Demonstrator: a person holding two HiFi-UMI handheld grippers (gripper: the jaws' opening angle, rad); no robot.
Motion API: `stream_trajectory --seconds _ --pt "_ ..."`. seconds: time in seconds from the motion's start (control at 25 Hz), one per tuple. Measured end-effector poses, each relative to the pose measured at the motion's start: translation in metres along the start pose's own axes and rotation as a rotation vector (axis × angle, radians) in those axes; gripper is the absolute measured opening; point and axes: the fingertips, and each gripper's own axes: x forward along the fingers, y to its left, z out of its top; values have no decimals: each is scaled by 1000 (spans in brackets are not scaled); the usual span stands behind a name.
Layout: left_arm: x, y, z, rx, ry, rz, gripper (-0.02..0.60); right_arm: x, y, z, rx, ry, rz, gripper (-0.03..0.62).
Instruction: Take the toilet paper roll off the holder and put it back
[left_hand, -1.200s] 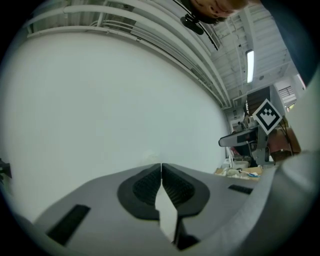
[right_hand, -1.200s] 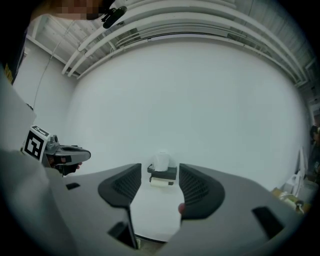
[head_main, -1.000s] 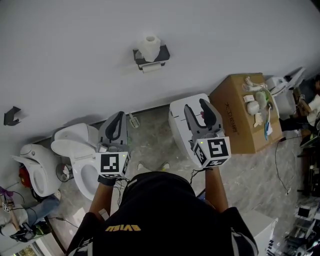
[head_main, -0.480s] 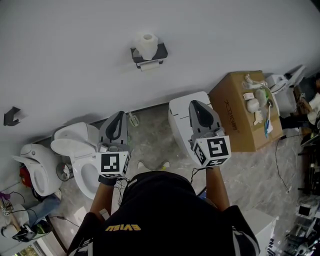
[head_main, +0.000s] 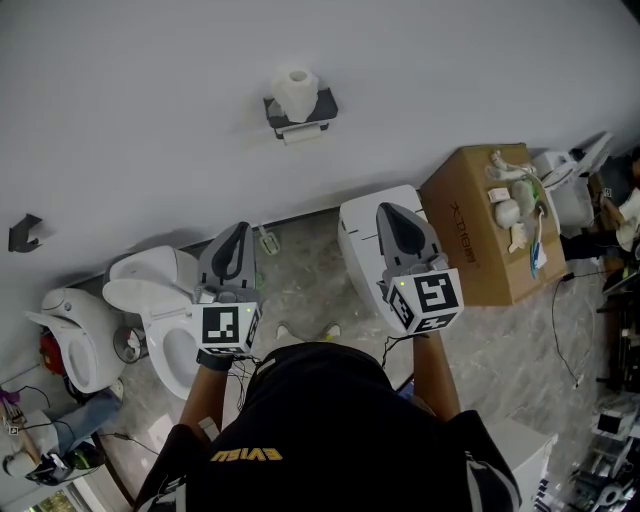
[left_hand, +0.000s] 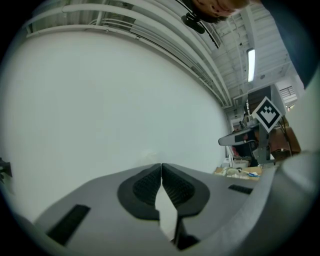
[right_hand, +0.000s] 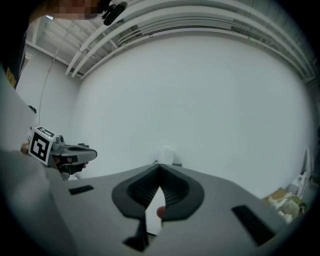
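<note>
roll (head_main: 297, 93) sits on the holder (head_main: 322, 104), left tongs (head_main: 240, 229) and right tongs (head_main: 394, 208) both clenched empty well short of it, so removal looks not yet begun.

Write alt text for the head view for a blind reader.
Seen from above, a person holds the left hand-held gripper and right hand-held gripper, both shut, toward a white wall where a toilet paper roll sits on its holder. A toilet and cardboard box sit below.
</note>
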Motion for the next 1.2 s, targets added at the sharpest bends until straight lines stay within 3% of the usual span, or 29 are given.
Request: stream_trajectory --seconds 1.2 --pt "5 6 -2 -10 -5 17 15 11 3 -4 -10 38 45 -6"
